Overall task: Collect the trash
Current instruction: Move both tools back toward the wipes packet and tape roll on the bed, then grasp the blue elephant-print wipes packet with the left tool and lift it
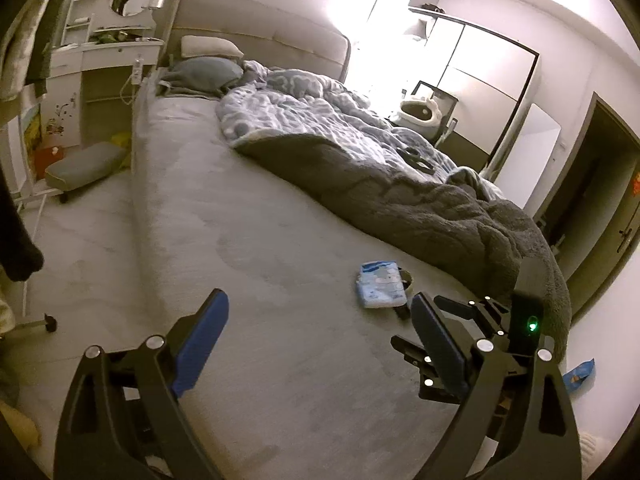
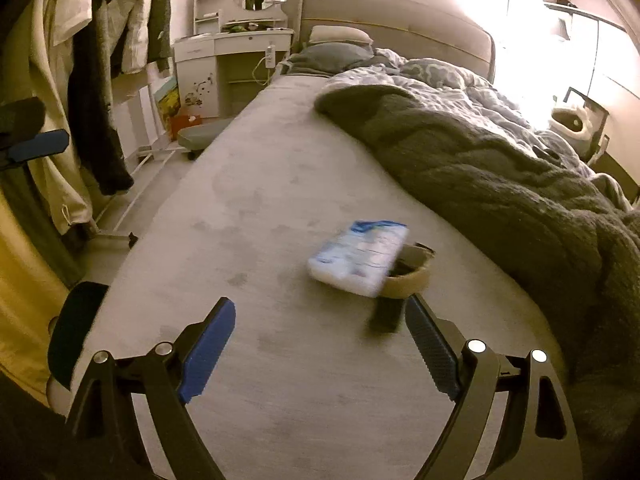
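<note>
A bedroom holds a wide bed (image 2: pixel 280 200) with a grey blanket (image 2: pixel 500 200) bunched along one side. On the bare sheet lies a blue-and-white packet (image 2: pixel 358 256), touching a tan ring (image 2: pixel 412 276). The right tongs (image 2: pixel 320 344) hover just before the packet, released and holding nothing. The left tongs (image 1: pixel 320 340) are likewise spread, the packet (image 1: pixel 382 285) just beyond them.

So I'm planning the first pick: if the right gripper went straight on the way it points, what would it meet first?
Probably the blue-and-white plastic packet on the grey bedsheet. The open right gripper points roughly at it with nothing between, though motion blur makes depth unclear.
</note>
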### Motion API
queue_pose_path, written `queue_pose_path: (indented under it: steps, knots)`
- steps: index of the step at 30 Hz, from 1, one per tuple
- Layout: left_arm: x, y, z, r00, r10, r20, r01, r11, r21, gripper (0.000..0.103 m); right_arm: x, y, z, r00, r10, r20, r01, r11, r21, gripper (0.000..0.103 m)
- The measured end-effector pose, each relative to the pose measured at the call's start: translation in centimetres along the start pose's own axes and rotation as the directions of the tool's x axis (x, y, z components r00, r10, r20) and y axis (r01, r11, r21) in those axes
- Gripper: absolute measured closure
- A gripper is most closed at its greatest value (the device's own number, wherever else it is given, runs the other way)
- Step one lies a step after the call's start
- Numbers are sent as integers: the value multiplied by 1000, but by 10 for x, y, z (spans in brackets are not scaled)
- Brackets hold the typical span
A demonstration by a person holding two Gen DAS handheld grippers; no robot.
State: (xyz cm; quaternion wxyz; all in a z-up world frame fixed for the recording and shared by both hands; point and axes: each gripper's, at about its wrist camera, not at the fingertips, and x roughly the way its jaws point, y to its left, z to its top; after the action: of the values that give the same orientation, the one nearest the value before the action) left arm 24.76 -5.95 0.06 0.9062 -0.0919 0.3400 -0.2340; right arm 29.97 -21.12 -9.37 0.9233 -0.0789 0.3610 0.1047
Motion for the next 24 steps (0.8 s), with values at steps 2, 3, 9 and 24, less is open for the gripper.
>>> queue_pose_path:
  steps: [2,3,9,24]
  knots:
    - [11,-6,3,1000,-3,-5,3,1000,8,9,3,-11,-2,1000,2,-6,-2,1000,18,15]
    - [14,-7,3,1000,-1,-7,1,1000,13,9,4,-15,-4,1000,5,-9,-4,999,32,15]
    - [45,-18,5,999,-12,-35,12,1000,-6,9,13,-38,-11,998,55,-27,-51,989,138,15]
    - [100,-39,2,995,-28,-93,27,999,-20,9,32,-65,-22,994,100,-49,-88,974,208,57]
